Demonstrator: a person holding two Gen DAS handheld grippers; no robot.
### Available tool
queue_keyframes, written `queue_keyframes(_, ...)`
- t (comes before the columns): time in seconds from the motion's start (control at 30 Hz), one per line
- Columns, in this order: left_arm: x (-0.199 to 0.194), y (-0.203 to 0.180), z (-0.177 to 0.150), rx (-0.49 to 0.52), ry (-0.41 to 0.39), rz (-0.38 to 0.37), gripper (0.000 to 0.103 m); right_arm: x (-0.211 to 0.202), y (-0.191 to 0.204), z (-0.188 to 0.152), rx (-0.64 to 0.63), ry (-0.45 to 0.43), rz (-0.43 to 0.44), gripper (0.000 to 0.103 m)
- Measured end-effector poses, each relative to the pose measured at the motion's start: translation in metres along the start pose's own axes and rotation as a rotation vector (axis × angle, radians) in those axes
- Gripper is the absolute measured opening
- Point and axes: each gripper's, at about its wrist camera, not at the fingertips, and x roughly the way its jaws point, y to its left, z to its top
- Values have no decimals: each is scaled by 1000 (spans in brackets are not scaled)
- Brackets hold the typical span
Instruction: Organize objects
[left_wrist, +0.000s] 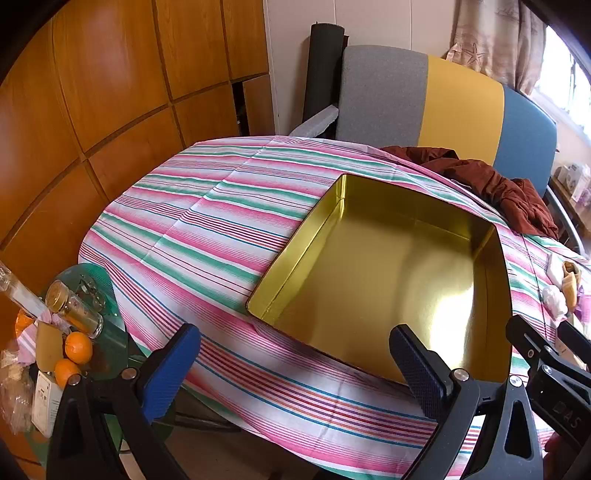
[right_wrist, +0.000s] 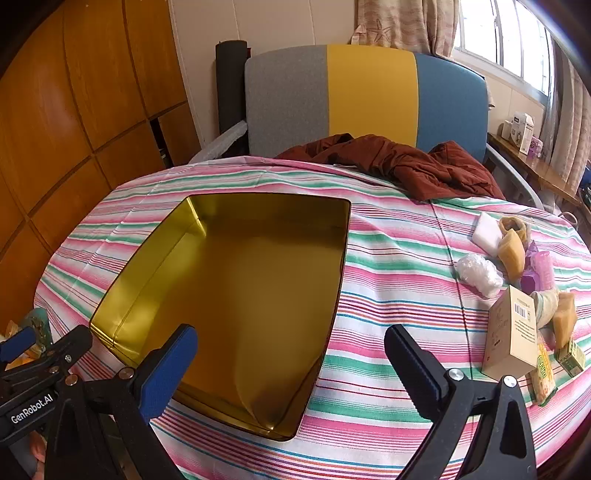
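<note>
Left gripper (left_wrist: 295, 363): jaws spread wide, nothing between them, hanging above the near edge of the worktop.
Right gripper (right_wrist: 291, 363): jaws likewise spread wide and gripping nothing; its black frame also shows at the right edge of the left view.
Gold tin (right_wrist: 236, 295): open and bare inside, lying flat on the striped tablecloth (left_wrist: 207, 229); just ahead of the left jaws and toward their right finger, ahead of the right jaws and toward their left finger.
Right view only: beyond the right finger, a tan carton (right_wrist: 511, 334) stands among small green packets, two yellowish blocks, a purple item, a clear plastic wad (right_wrist: 478, 273) and a white block (right_wrist: 485, 230), all well apart from the tin.
Left view only: left of the left finger, off the worktop, a glass side table (left_wrist: 107, 332) with oranges (left_wrist: 78, 347) and a gold-lidded jar (left_wrist: 74, 308).
Farthest: a rust-red garment (right_wrist: 399, 164) at the worktop's far edge, then a grey, yellow and blue chair back (right_wrist: 369, 94).
</note>
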Motion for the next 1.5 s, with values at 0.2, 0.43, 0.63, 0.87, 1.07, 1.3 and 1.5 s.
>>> queue_keyframes(0.2, 0, -2, -1, 1, 2, 9, 103, -2, 0, 1, -7, -7, -6, 103)
queue_keyframes(0.43, 1, -6, -3, 12, 14, -2, 103, -7, -6, 2, -7, -21, -6, 103)
queue_keyframes(0.63, -1, -17, -6, 30, 42, -81, 103, -21, -22, 9, -40, -52, -33, 100)
queue_keyframes(0.87, -5, -43, -13, 28, 66, -214, 103, -42, -78, -7, -23, -73, -39, 96)
queue_keyframes(1.07, -5, -78, -22, 39, 123, -356, 103, -57, -152, -34, 101, -111, -52, 101)
queue_keyframes(1.3, -10, -123, -34, 114, 215, -507, 103, -71, -239, -65, 172, -79, -248, 97)
queue_keyframes(1.5, -20, -151, -46, 82, 258, -695, 103, -50, -297, -83, 226, 23, -226, 80)
